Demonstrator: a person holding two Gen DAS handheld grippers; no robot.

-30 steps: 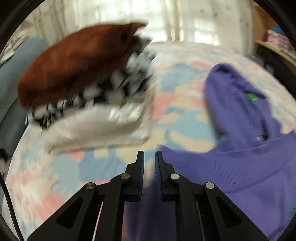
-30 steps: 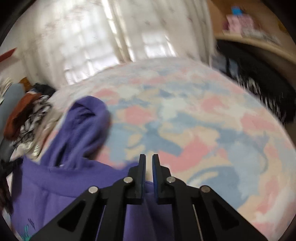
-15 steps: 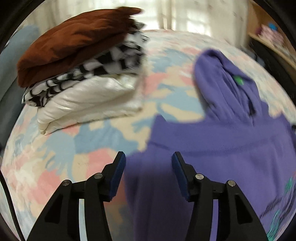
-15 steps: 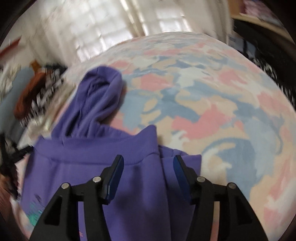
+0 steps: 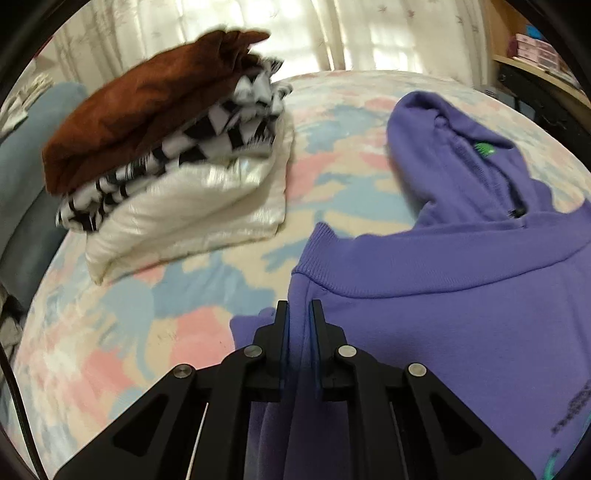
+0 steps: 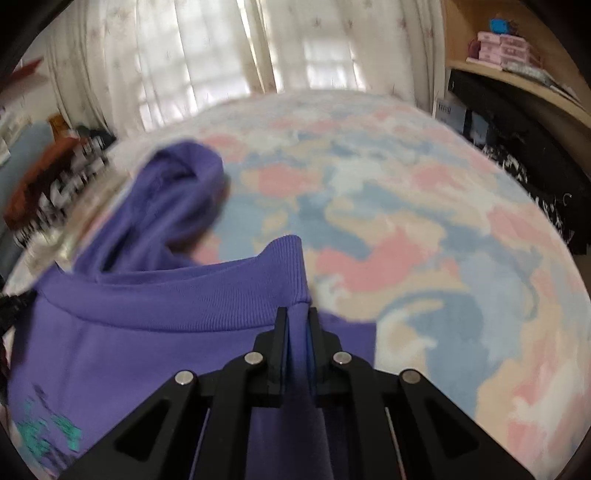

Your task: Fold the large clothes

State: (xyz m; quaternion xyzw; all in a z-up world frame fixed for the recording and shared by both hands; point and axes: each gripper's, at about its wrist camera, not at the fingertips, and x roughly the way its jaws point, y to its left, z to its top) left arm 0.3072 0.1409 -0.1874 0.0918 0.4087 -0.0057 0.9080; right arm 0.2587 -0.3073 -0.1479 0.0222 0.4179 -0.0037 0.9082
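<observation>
Here, purple hoodie [image 5: 461,295] lengthwise, hood [image 5: 450,147] toward curtains [image 5: 369,33], folded hem uppermost

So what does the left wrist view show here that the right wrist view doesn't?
Only the left wrist view: the left gripper shut on the purple hoodie at its left hem corner, the green neck label, and the white garment under the folded stack.

Only the right wrist view: the right gripper shut on the right hem corner, and the dark heap past the bed's right edge.

Both: the hoodie, the stack, the pastel bedspread, the curtains and the shelf.
</observation>
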